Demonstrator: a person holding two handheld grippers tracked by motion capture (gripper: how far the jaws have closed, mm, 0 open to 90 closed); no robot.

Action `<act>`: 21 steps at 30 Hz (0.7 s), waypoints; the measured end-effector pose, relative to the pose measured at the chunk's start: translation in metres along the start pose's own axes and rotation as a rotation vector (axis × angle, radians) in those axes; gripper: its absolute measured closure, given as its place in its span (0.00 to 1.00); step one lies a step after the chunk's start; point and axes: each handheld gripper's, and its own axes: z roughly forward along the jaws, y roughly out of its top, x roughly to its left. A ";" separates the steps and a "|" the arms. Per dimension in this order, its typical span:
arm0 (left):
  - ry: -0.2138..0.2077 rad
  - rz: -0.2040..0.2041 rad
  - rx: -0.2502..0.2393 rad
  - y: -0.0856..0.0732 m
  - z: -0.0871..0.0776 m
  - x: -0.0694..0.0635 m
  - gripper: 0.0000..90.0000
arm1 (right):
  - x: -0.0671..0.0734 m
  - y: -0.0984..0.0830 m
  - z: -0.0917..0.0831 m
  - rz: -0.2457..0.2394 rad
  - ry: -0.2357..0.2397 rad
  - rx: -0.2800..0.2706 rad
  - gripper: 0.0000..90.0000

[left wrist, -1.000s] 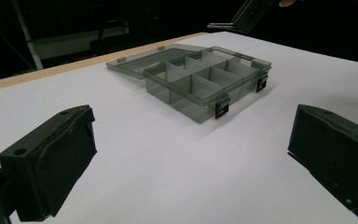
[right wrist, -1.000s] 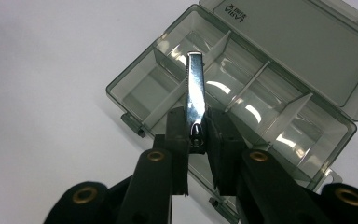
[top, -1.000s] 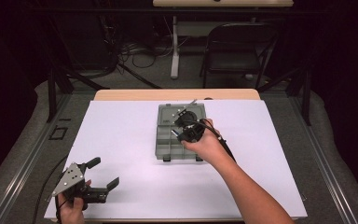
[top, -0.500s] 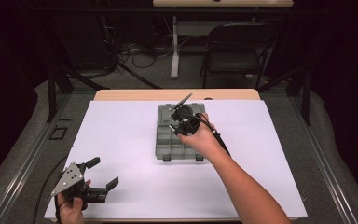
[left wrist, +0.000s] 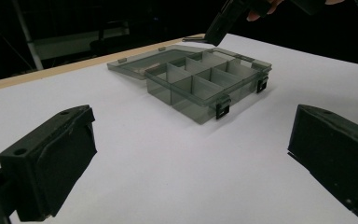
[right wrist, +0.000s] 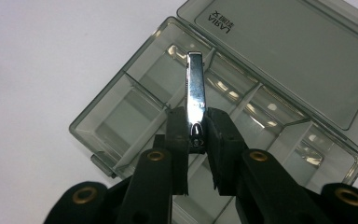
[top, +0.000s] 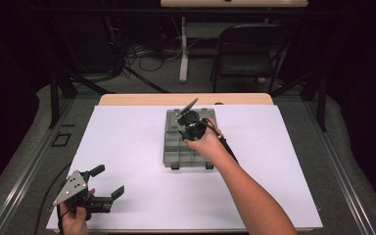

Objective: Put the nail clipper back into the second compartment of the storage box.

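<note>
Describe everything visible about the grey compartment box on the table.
The compartment box is smoky, see-through grey plastic, shallow and rectangular, split by thin dividers into several compartments that look empty. Its lid lies folded back flat on the white table, with raised lettering on it. Two dark latches hang on the front wall. It sits near the table's middle, toward the far edge. The right hand-held gripper hangs above it, clamping a shiny metal strip; whether the strip touches the box is unclear.

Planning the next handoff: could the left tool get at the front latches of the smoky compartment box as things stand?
Probably yes. The left tool stands open near the table's front edge, and only bare white tabletop lies between it and the smoky grey plastic compartment box. The black front latches face it unobstructed.
</note>
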 end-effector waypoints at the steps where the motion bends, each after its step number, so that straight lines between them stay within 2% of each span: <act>1: 0.000 0.000 0.000 0.000 0.000 0.000 0.01 | 0.000 0.001 0.000 0.000 -0.007 0.038 0.88; 2: 0.000 -0.001 0.000 0.000 0.000 0.000 0.01 | -0.001 0.000 0.003 0.002 -0.005 0.009 0.88; 3: -0.001 -0.001 0.000 0.000 0.000 0.000 0.01 | -0.001 0.000 0.005 0.005 -0.007 0.004 0.88; 6: 0.000 -0.001 0.001 0.000 0.000 0.000 0.01 | -0.002 0.000 0.010 0.004 -0.009 0.011 0.88; 9: -0.002 -0.001 0.000 0.000 0.000 0.000 0.01 | -0.003 0.001 0.012 0.009 -0.016 0.054 0.88; 10: -0.002 -0.001 0.001 0.000 0.000 0.000 0.01 | -0.003 0.000 0.015 0.014 -0.015 0.025 0.88; 21: -0.002 -0.003 0.000 0.000 0.000 0.000 0.01 | -0.007 0.000 0.028 0.038 -0.022 0.035 0.88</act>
